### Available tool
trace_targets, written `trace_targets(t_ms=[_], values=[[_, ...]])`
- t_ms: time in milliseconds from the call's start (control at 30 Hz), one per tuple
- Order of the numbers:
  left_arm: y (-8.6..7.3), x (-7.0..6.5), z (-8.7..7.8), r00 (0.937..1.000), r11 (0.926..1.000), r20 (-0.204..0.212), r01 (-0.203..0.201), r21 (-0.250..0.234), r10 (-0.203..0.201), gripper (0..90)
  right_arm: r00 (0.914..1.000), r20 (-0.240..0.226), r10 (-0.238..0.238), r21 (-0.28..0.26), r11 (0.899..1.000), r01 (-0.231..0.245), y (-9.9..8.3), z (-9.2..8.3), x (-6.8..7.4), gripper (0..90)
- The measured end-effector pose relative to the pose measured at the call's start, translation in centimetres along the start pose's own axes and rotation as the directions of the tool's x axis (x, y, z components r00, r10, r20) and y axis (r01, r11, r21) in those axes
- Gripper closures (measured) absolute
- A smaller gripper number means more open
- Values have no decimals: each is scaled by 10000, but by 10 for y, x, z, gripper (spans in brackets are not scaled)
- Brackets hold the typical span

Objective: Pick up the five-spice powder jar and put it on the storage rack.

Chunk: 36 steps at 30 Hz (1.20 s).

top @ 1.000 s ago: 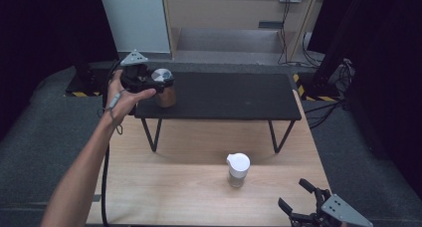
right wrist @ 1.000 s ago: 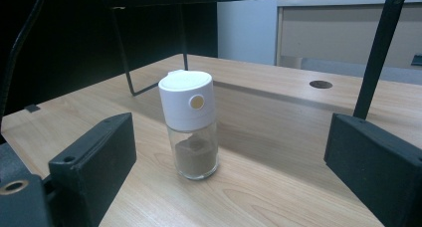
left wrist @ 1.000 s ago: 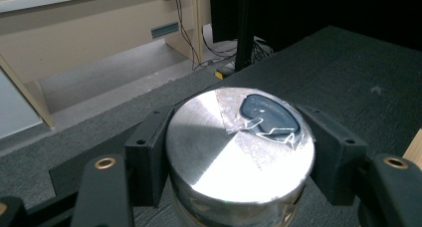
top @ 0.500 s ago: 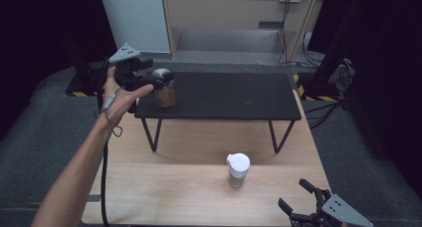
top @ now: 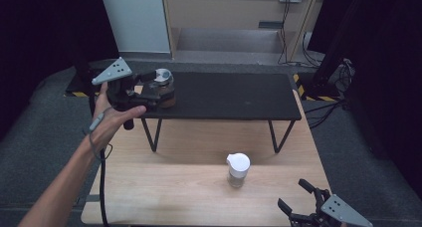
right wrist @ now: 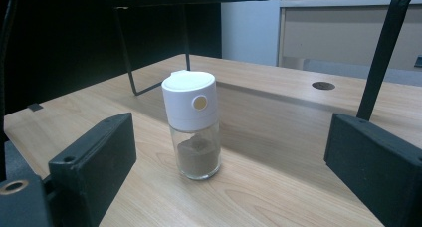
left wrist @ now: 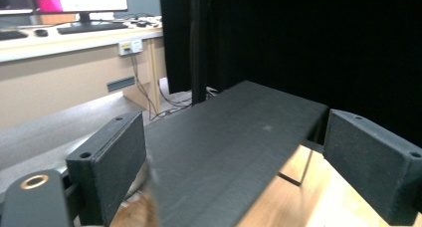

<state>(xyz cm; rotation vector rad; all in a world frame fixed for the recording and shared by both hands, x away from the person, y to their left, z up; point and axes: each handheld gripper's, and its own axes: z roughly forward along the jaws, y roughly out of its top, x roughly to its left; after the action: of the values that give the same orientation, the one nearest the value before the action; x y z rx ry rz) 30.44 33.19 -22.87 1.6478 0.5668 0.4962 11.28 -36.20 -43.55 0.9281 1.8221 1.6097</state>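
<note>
1. Two jars are in sight. One, a spice jar [top: 238, 170] with a white flip lid and brown powder in its glass base, stands upright on the wooden tabletop [top: 164, 187]. The other, a jar with a silver lid [top: 162, 82], sits at the left end of the black raised shelf [top: 229, 95].
2. Two tongs. The left tongs [top: 149, 90] are held in the person's left hand [top: 112, 115] at the shelf's left end, beside the silver-lidded jar; whether they touch it cannot be told from the high view. The right tongs [top: 298, 202] rest low at the tabletop's near right corner, apart from the spice jar.
3. The left gripper view shows the left tongs [left wrist: 234, 152] spread wide, looking along the shelf top [left wrist: 239, 137], with a blurred brownish shape at the bottom edge.
4. The right gripper view shows the right tongs [right wrist: 229, 162] spread wide, the spice jar [right wrist: 191, 130] standing ahead between them, untouched, and a round hole [right wrist: 323, 85] in the tabletop beyond.
</note>
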Motion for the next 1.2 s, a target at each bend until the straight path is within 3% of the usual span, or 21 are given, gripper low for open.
trace_targets(t_ms=[200, 400, 567, 900, 1200], values=[[-12, -16, -13, 9951, 9981, 800, -602, 136, 590, 87, 10000, 50, 2, 19, 10000, -2, 0, 0, 1, 64], [-24, -27, -23, 9924, 9975, 1049, -670, 207, 645, 87, 10000, 42, 7, 29, 10000, -7, 0, 0, 1, 64], [-43, -36, -30, 9885, 9963, 1321, -791, 334, 741, 86, 10000, 69, 5, 45, 10000, -5, 1, 0, 1, 64], [-79, -47, -34, 9887, 9939, 1287, -860, 696, 765, 55, 10000, 73, -23, 71, 10000, 22, 1, 1, 2, 64], [-118, -56, -34, 9943, 9958, 1046, -276, 873, 184, 26, 10000, 46, -49, 82, 10000, 48, 1, 1, 2, 65]])
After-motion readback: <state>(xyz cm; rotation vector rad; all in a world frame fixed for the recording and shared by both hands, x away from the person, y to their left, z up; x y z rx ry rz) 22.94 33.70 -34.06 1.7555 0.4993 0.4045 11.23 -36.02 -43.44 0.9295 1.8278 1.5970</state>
